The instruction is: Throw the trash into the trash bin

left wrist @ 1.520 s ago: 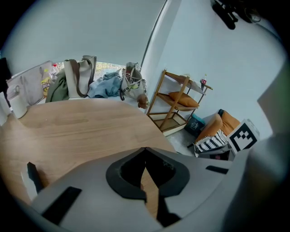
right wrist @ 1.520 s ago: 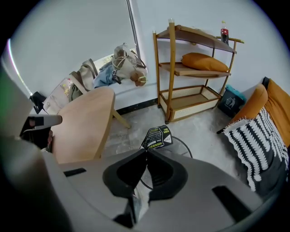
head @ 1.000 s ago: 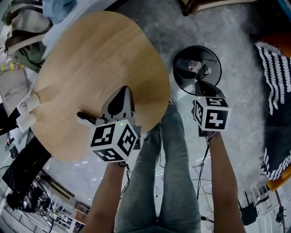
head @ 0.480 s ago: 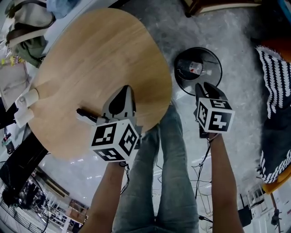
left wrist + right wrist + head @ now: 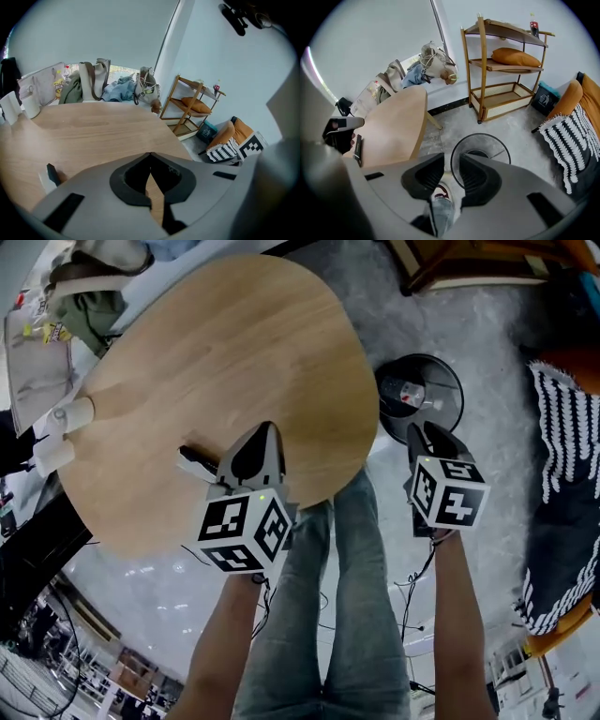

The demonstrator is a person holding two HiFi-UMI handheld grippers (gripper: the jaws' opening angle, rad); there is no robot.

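Observation:
A black wire trash bin (image 5: 448, 418) stands on the grey floor right of the round wooden table (image 5: 216, 343). A white and red piece of trash (image 5: 410, 394) lies inside it. My right gripper (image 5: 424, 431) hovers above the bin's near rim. Its jaws have just been opening and stand open with nothing between them. In the right gripper view the bin (image 5: 480, 136) shows just beyond the right gripper (image 5: 451, 161). My left gripper (image 5: 266, 430) hangs over the table's near edge, shut and empty. Its tips meet in the left gripper view (image 5: 150, 154).
A slim black object (image 5: 194, 458) lies on the table left of the left gripper. Two white cups (image 5: 71, 415) stand at the table's left edge, with bags (image 5: 89, 84) behind. A wooden shelf (image 5: 506, 65) and a striped cushion (image 5: 562, 456) sit to the right. The person's jeans-clad legs (image 5: 356, 596) are below.
The right gripper let go of the white and red trash, which now lies in the bin, and drew back from the rim. The left gripper shifted slightly over the table.

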